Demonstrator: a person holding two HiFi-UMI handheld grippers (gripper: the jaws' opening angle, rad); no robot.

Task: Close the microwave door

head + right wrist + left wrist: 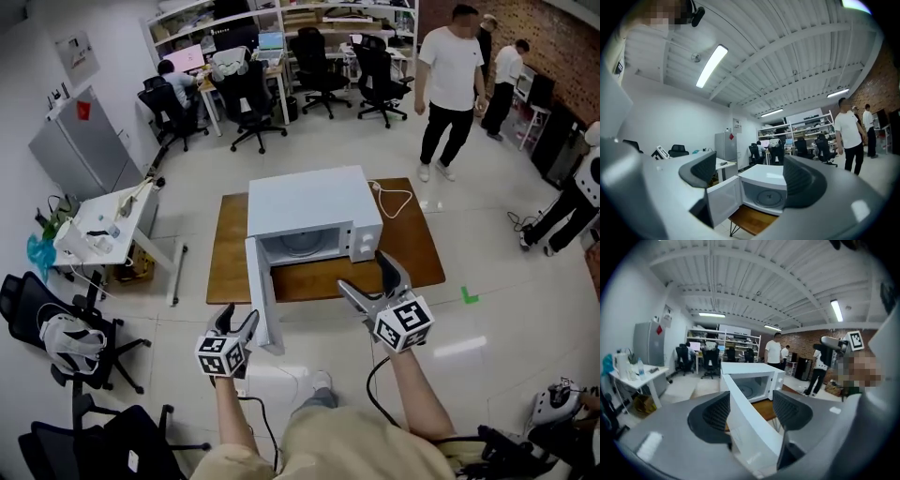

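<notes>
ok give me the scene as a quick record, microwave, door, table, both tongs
microwave: white, on the wooden table, cavity bare but for its turntable
door: wide open, swung out toward the person
left tongs: open, door's free edge between them, right pad clear of it
right tongs: open, nothing between them, in front of the microwave, right of the door
task state: door not yet closed

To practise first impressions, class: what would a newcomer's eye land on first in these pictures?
A white microwave sits mid-room on a wooden table, its door swung wide open. The left gripper straddles the door's free edge with jaws apart; the right gripper hangs open and empty before the oven's control side.
</notes>
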